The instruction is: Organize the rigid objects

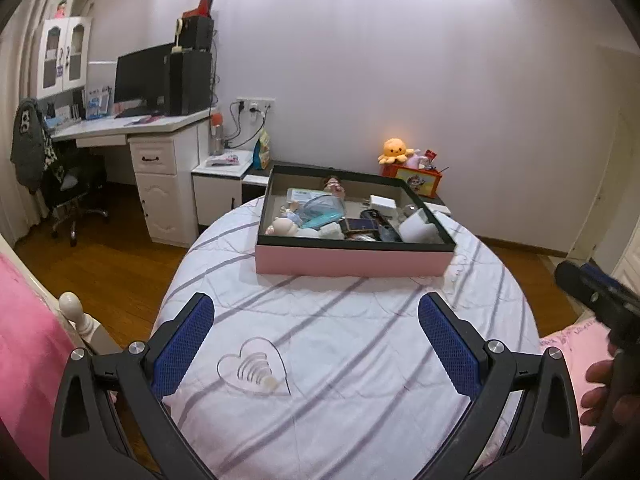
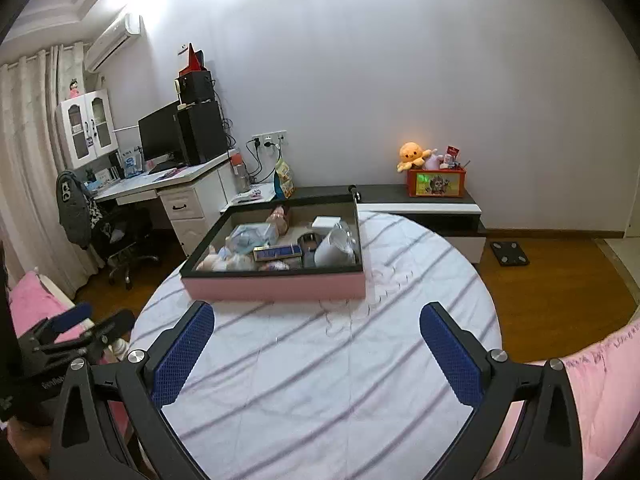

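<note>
Left wrist view: left gripper [image 1: 316, 344] spread wide, nothing between its blue pads, low in frame over the striped bed sheet [image 1: 340, 360]; pink box [image 1: 352, 260] of mixed small objects sits at frame centre on the sheet. Right wrist view: right gripper [image 2: 316, 346] equally wide and empty, same box centre-left.

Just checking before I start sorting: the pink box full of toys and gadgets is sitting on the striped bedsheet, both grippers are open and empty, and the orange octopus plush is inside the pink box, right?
Not quite. The orange octopus plush isn't in the pink box; it sits on the red box on the low cabinet by the wall, as the right wrist view shows. The rest holds: the pink box is on the striped bedsheet, and the left gripper and right gripper are open and empty.
</note>
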A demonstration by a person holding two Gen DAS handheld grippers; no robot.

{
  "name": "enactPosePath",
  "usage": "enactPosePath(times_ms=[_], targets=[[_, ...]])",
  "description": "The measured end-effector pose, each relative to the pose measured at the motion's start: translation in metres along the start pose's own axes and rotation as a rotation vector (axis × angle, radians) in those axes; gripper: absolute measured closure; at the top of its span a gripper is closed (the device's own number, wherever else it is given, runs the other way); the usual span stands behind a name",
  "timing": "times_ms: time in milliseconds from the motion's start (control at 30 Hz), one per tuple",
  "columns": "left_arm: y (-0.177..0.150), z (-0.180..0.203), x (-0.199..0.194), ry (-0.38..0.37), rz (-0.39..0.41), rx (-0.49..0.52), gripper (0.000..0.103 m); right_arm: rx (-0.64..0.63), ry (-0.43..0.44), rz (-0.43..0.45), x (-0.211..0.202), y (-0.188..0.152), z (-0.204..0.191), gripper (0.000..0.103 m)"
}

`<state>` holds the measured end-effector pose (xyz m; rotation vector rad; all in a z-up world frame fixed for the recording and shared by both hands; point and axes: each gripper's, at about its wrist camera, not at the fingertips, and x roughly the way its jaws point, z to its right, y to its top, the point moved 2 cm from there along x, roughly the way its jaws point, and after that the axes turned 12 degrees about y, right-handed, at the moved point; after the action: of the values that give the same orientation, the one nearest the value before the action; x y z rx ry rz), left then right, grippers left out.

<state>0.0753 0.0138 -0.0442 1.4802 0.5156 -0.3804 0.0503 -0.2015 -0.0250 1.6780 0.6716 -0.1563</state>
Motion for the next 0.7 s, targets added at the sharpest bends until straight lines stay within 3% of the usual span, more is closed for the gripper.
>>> enactPosePath(times_ms=[367,700], targets=[[-0.006,0.012,-0.066,-0.007,0.087,0.054,0.0,-0.025,-0.042,0.054,-0.045,-0.005,-0.014,0.0],[-0.003,0.004,-0.088,0.021,0.131,0.045,0.0,-0.05,-0.034,0.052,-0.05,-0.005,-0.028,0.0]])
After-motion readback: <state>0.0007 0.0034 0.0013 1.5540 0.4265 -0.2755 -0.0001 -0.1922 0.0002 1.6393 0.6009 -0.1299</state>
